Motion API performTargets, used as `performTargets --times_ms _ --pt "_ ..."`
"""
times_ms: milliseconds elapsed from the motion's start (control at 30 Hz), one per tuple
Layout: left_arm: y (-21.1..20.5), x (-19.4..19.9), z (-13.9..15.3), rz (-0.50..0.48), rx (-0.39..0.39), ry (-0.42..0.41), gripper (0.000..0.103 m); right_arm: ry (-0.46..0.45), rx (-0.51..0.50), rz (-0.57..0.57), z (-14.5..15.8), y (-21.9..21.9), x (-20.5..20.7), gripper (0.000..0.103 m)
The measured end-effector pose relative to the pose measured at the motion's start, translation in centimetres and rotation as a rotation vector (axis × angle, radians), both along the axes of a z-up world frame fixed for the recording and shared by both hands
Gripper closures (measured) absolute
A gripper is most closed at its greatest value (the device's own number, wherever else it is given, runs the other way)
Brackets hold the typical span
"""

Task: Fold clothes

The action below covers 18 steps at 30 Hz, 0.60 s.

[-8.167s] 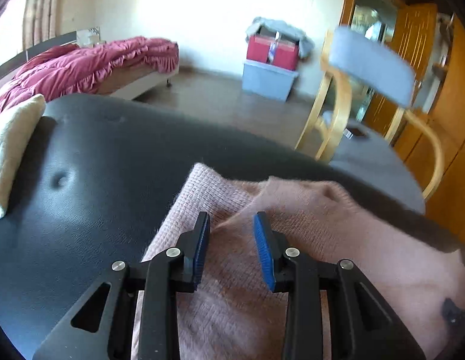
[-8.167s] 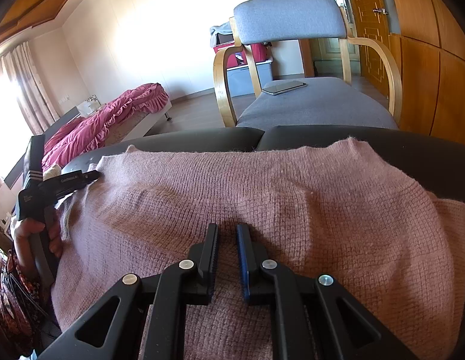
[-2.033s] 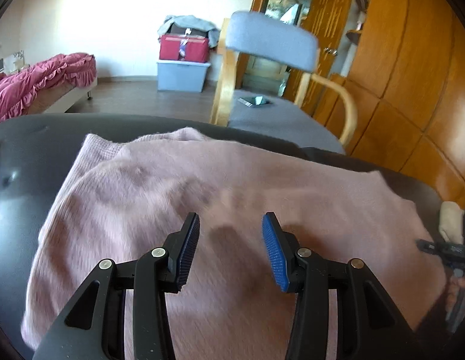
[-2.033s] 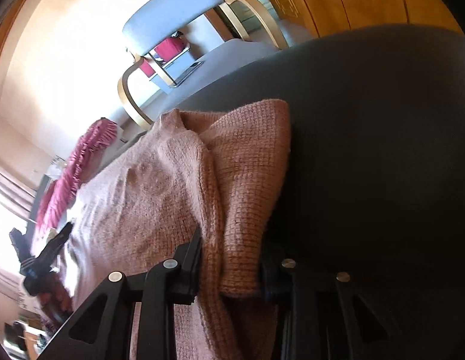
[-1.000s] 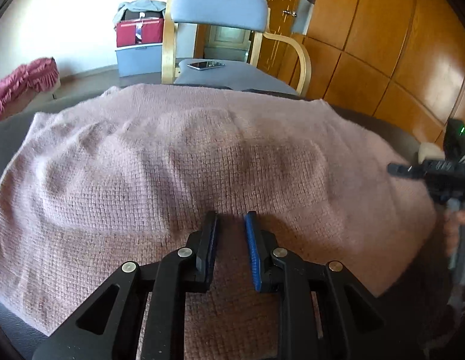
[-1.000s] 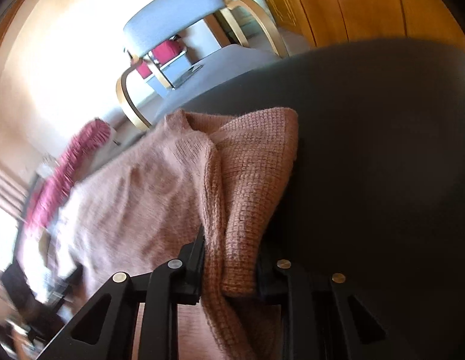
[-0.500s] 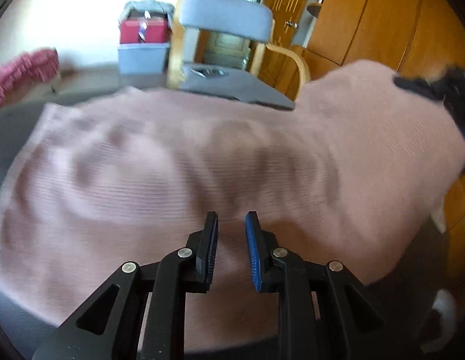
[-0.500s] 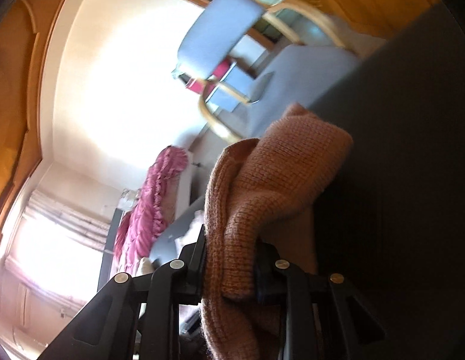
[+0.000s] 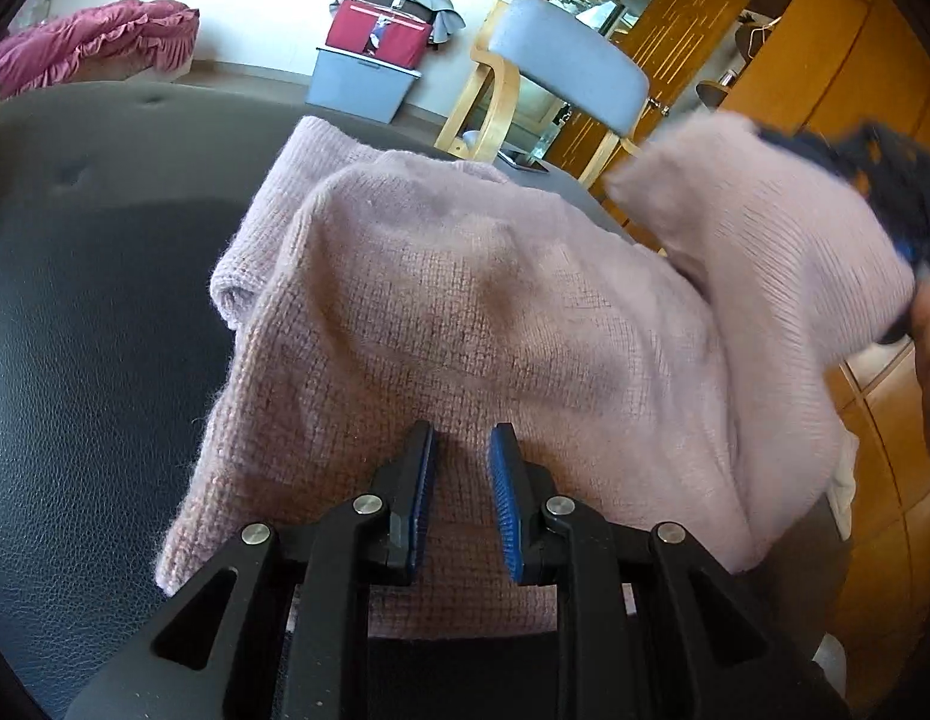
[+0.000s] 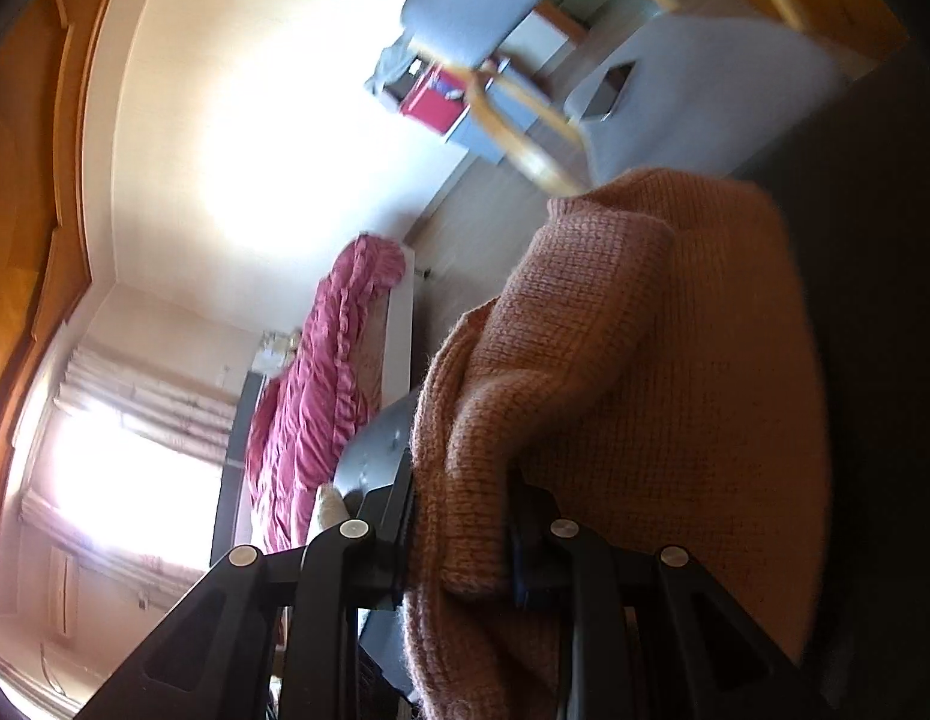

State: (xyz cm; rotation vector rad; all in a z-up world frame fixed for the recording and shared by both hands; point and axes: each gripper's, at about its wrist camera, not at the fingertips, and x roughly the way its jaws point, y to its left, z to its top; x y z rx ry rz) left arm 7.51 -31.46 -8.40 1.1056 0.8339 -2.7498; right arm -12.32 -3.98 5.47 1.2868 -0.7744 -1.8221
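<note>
Black leather surface [image 9: 93, 312], grey chair [image 9: 570, 75], perhaps bedroom

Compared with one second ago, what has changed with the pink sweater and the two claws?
The right claw has lifted its gripped end of the pink sweater off the black cushion and carried it up and across, folding it over. The left claw stays narrowly open over the sweater's near edge. The grey chair is unchanged.
</note>
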Motion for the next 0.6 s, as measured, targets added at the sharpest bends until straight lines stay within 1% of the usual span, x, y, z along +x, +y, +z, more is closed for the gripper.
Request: performTargets --times_ms 167,267,300,367,467,533,600 --pt "-0.5 0.6 -0.1 -0.001 0.046 0.015 0.082 0.034 0.102 0.102 -1.1 -8.0 1.7 0.080" --pt "-0.5 0.8 -0.1 -0.001 0.054 0.020 0.082 0.040 0.175 0.146 -2.9 -12.0 2.4 0.080" --pt "-0.5 0.8 -0.1 -0.001 0.058 0.021 0.082 0.036 0.201 0.158 -3.6 -13.0 2.7 0.080" --pt "-0.6 0.9 -0.1 -0.001 0.074 0.026 0.082 0.021 0.267 0.172 -5.1 -14.9 3.1 0.074" --pt "-0.7 1.2 -0.2 0.001 0.102 0.038 0.082 -0.051 0.304 0.277 -7.6 -17.5 4.2 0.074" --pt "-0.9 1.5 -0.2 0.005 0.121 0.048 0.082 -0.056 0.305 0.317 -7.5 -18.1 5.1 0.074" --pt "-1.1 2.1 -0.2 0.021 0.150 0.063 0.082 -0.033 0.309 0.350 -6.3 -18.6 5.9 0.074"
